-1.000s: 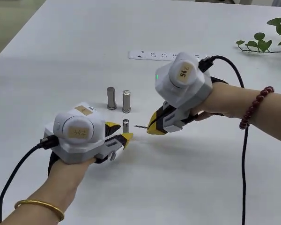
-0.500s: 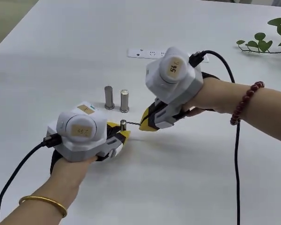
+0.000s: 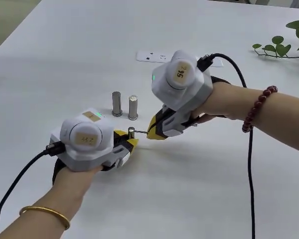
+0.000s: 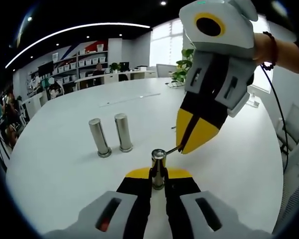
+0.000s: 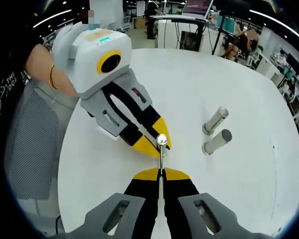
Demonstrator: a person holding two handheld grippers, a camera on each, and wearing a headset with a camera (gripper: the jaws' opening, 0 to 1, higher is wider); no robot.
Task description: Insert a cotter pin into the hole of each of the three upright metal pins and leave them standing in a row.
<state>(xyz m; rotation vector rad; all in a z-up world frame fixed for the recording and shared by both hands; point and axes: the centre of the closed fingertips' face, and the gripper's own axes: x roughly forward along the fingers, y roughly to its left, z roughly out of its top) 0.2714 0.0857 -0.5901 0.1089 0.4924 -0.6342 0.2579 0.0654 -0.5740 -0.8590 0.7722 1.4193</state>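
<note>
Clamping the nearest metal pin (image 4: 158, 167) low on its shank, the left gripper (image 4: 158, 175) held it upright on the white surface (image 3: 65, 59), jaws narrow around it. The right gripper (image 5: 160, 175) had its jaws nearly closed on a thin cotter pin (image 5: 161, 158), whose free end met the metal pin just under its head. The two other metal pins (image 3: 124, 105) stood side by side just behind, near each other but apart, and carried no cotter pin that could be seen.

The likeliest failure from here was a miss. If the wire came in off the line of the hole, it would probably skid round the polished shank or bend, being so thin. A sideways push might also tilt the metal pin in the left jaws, which gripped only its lower part. A wide sweep of the right gripper could knock over the two standing behind.

The right gripper view looked straight down the wire onto the pin's head, so it showed sideways alignment well, but not height. The left gripper view gave the side-on look, with the wire's end touching the shank below the head. Neither showed the hole itself, so I could not tell whether the tip had entered. The head view added the row's layout, plus a power strip (image 3: 154, 56) and a plant (image 3: 284, 45) well away.
</note>
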